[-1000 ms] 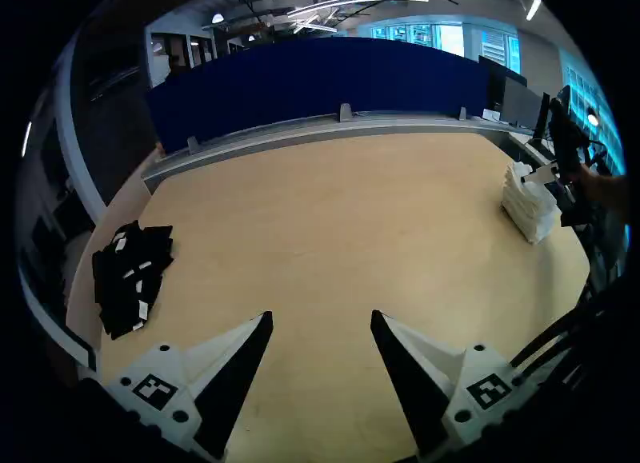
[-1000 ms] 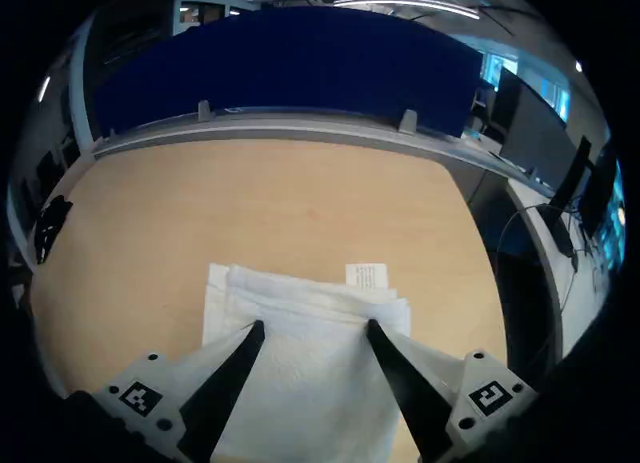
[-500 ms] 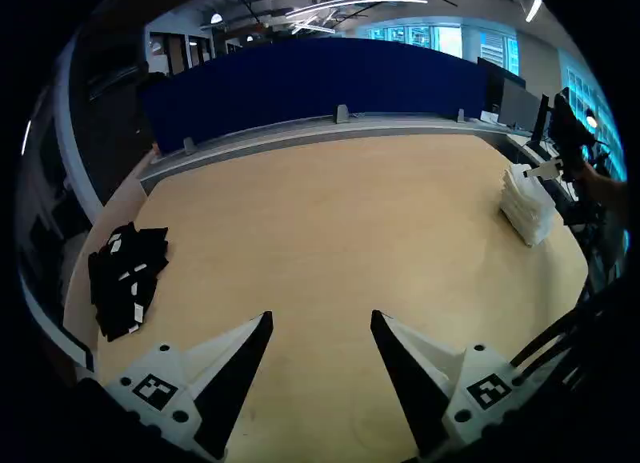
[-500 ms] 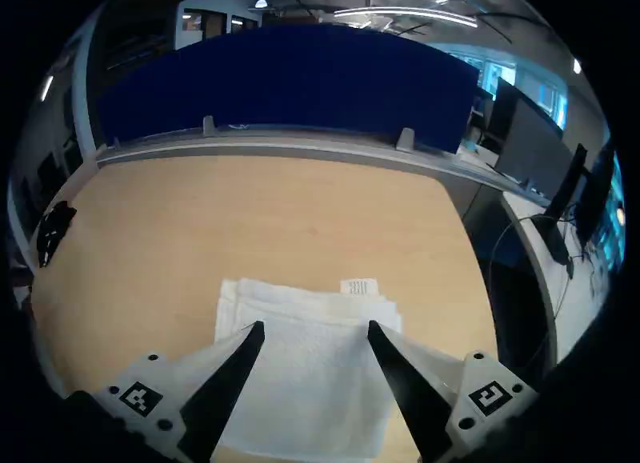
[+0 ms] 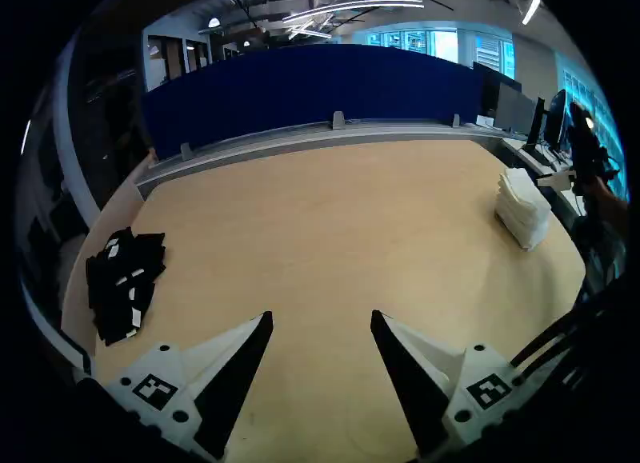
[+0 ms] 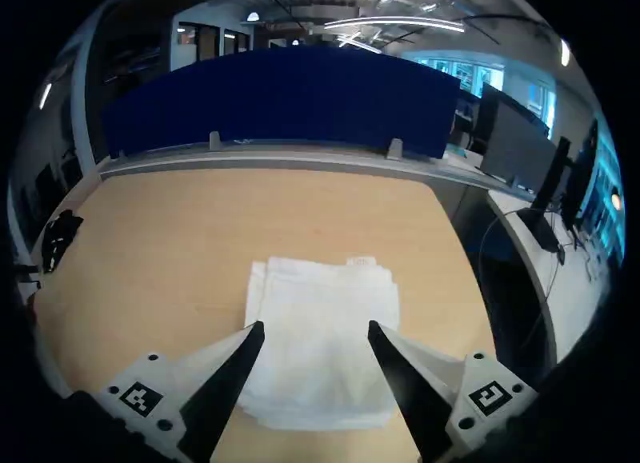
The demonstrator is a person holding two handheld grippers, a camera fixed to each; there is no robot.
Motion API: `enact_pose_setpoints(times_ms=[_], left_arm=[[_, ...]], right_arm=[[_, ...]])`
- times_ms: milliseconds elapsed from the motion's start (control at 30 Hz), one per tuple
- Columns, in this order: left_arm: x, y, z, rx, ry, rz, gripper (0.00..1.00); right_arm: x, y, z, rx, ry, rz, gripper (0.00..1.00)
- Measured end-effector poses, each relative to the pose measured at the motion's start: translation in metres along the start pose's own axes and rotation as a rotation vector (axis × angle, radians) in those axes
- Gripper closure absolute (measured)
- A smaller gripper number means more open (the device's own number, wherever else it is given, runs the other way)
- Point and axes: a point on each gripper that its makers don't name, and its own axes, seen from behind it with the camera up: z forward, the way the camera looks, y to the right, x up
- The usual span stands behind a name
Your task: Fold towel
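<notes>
Folded towel [image 6: 322,299] lies flat — long axis pointing away from right tool [image 6: 314,326].

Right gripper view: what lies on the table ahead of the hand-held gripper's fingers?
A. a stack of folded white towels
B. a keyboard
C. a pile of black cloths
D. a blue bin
A: the stack of folded white towels rests on the table just beyond the right hand-held gripper, whose fingers stand apart and grip nothing.

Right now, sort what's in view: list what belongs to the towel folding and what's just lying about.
Job: stack of white folded towels; right gripper; left gripper.
Lying about: black pile, perhaps cloths; blue divider; monitors.
</notes>
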Motion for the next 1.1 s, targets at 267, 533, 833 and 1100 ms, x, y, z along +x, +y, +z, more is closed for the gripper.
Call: enact_pose_setpoints(times_ms=[267, 533, 833, 1100], left_arm=[[0.003, 0.003, -0.001, -0.018, 0.02, 0.011, 0.09], [0.004, 0.003, -0.002, -0.023, 0.036, 0.005, 0.09], [0.008, 0.003, -0.003, -0.022, 0.054, 0.024, 0.09], [0.015, 0.003, -0.003, -0.016, 0.089, 0.022, 0.1]], right_arm=[[-0.017, -0.01, -0.034, -0.039, 0.021, -0.005, 0.0], [0.004, -0.02, -0.052, -0.06, 0.133, -0.017, 0.0], [0.044, -0.036, -0.082, -0.075, 0.369, 0.012, 0.0], [0.062, -0.052, -0.096, -0.092, 0.457, 0.022, 0.0]])
